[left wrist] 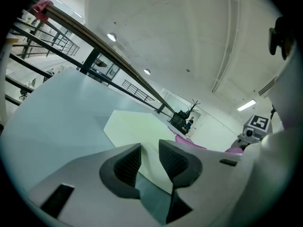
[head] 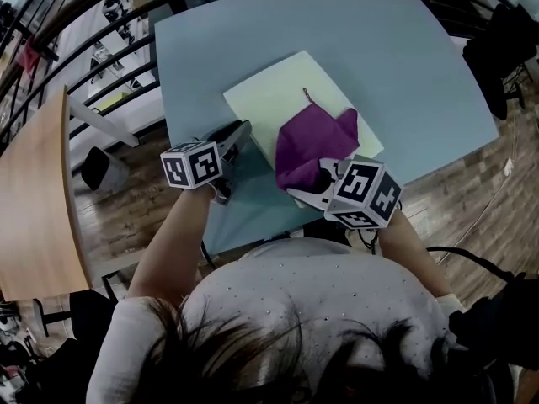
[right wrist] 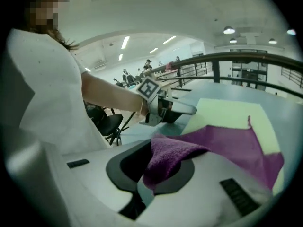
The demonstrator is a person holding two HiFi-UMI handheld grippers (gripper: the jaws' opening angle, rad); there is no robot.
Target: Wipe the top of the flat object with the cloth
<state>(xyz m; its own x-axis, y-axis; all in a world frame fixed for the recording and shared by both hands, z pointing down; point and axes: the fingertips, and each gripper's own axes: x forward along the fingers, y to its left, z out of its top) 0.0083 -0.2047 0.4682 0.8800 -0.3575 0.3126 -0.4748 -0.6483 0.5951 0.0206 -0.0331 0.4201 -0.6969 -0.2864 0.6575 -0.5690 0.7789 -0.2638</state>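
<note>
A pale yellow-green flat sheet (head: 269,91) lies on the blue-grey table (head: 379,57). A purple cloth (head: 316,141) lies spread over the sheet's near right part. My right gripper (head: 320,175) is shut on the cloth's bunched near edge, and in the right gripper view the cloth (right wrist: 227,143) trails from the jaws (right wrist: 158,167) across the sheet (right wrist: 227,110). My left gripper (head: 238,131) is at the sheet's near left edge. In the left gripper view its jaws (left wrist: 150,162) stand apart, with the sheet's edge (left wrist: 137,126) showing in the gap and nothing pinched.
The table's near edge runs just below both grippers, close to the person's body. A wooden tabletop (head: 34,209) stands to the left across a gap of floor with a black chair (head: 97,167). A dark railing (left wrist: 118,60) runs beyond the table's far side.
</note>
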